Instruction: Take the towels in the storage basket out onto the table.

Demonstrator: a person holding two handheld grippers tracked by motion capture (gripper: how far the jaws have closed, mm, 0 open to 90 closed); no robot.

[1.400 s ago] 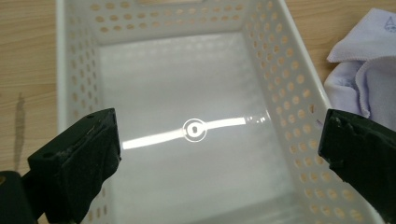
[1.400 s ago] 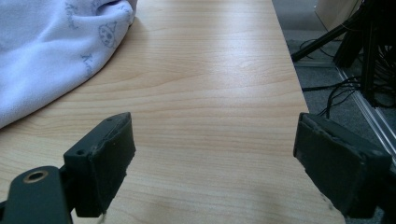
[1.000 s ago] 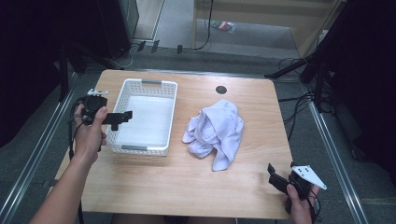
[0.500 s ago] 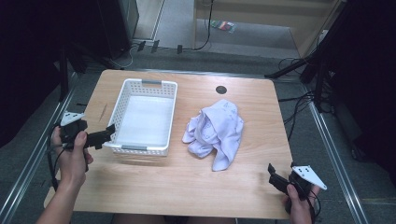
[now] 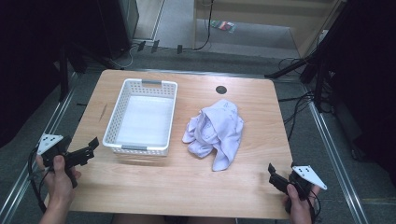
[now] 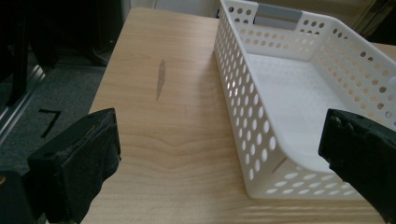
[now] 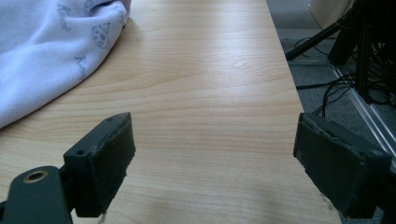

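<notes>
A pale wooden table (image 5: pixel 154 186) stands on a grey floor, with dark stands and loose cables around it. On it lies a crumpled light-lilac cloth (image 5: pixel 215 132), right of centre, printed with small figures that are too faint to read. Just beside it, on its left and apart from it, sits a white perforated basket (image 5: pixel 141 116), empty, its long side running away from the person.

The left hand-held gripper (image 5: pixel 88 150) hovers at the table's near left edge, close to the basket's near corner, jaws spread wide and holding nothing. The right hand-held gripper (image 5: pixel 272 173) waits at the near right corner, well apart from the cloth, also wide open and empty.

This looks like the approach before a first grasp: probably the cloth is to go into the basket. The next move calls for the right gripper to travel forward and left to the cloth's near tail and close on a fold.

The cloth's underside and inner folds are hidden.
</notes>
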